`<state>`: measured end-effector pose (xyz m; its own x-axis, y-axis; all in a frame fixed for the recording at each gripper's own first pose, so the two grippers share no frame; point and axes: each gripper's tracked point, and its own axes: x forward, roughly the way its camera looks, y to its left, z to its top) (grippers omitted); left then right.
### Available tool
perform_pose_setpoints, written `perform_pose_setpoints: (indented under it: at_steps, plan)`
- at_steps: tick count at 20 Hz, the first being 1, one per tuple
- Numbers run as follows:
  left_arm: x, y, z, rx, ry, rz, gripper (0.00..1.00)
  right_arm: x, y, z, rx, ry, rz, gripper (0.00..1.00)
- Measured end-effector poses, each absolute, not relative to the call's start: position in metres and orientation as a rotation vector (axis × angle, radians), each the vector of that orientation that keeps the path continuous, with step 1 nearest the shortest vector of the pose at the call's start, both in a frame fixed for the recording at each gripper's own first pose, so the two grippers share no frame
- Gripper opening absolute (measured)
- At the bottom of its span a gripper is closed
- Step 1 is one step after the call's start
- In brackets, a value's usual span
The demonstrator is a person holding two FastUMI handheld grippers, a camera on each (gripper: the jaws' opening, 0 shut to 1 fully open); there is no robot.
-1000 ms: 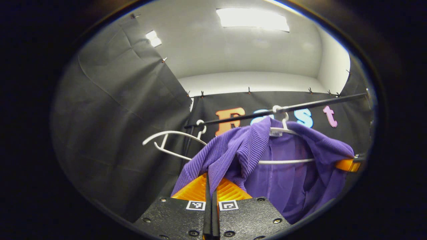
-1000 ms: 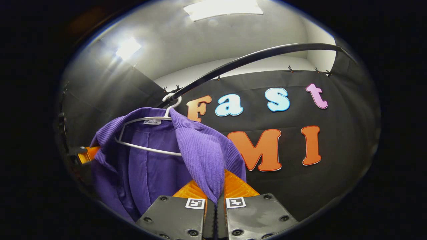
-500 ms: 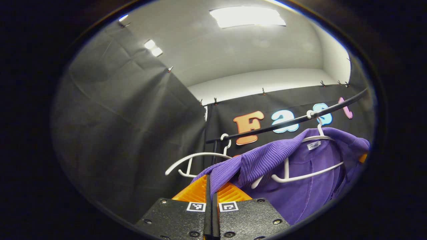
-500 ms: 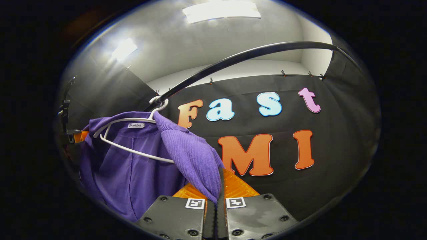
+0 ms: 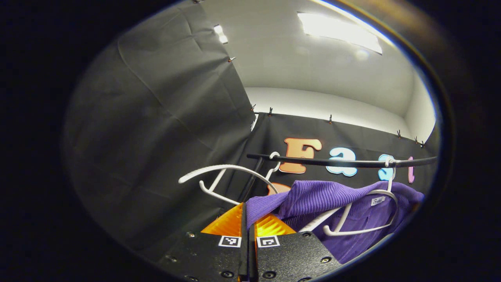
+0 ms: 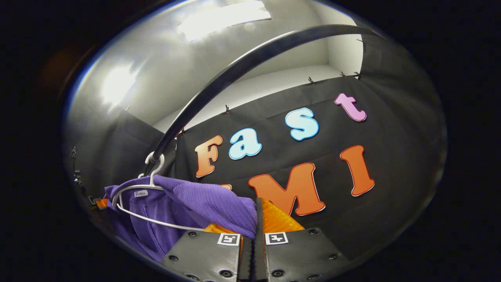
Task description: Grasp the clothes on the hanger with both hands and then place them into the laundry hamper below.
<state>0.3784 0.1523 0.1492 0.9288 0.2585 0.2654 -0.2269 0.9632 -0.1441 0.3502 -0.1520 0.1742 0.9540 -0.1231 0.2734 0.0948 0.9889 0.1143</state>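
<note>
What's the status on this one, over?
Left gripper and right gripper both shut on purple cardigan. Cardigan draped on white hanger, hooked on black rail. Empty hanger alongside.

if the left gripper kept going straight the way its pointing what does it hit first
Probably the purple garment itself: the left gripper is shut on a fold of it. Beyond that fold, likely the empty white hanger on the black rail; depth is unclear.

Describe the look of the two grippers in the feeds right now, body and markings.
The left gripper has a dark speckled body with screws and two small square black-and-white tags. The right gripper has a smoother grey body with the same screws and paired tags. Both have ribbed finger faces.
</note>
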Motion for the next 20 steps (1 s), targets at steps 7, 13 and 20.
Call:
perform_pose_setpoints:
  at_steps: [7,13,20]
  plan:
    - [0.399,0.163,0.17,-0.049,-0.257,0.218,0.01,0.406,-0.166,0.201,-0.034,-0.33,-0.183,0.1]
    - [0.417,0.152,0.189,-0.05,-0.269,0.159,0.01,0.416,-0.173,0.228,-0.063,-0.438,-0.26,0.05]
    - [0.438,0.158,0.129,-0.089,-0.196,0.132,0.01,0.443,-0.187,0.186,-0.008,-0.423,-0.273,0.1]
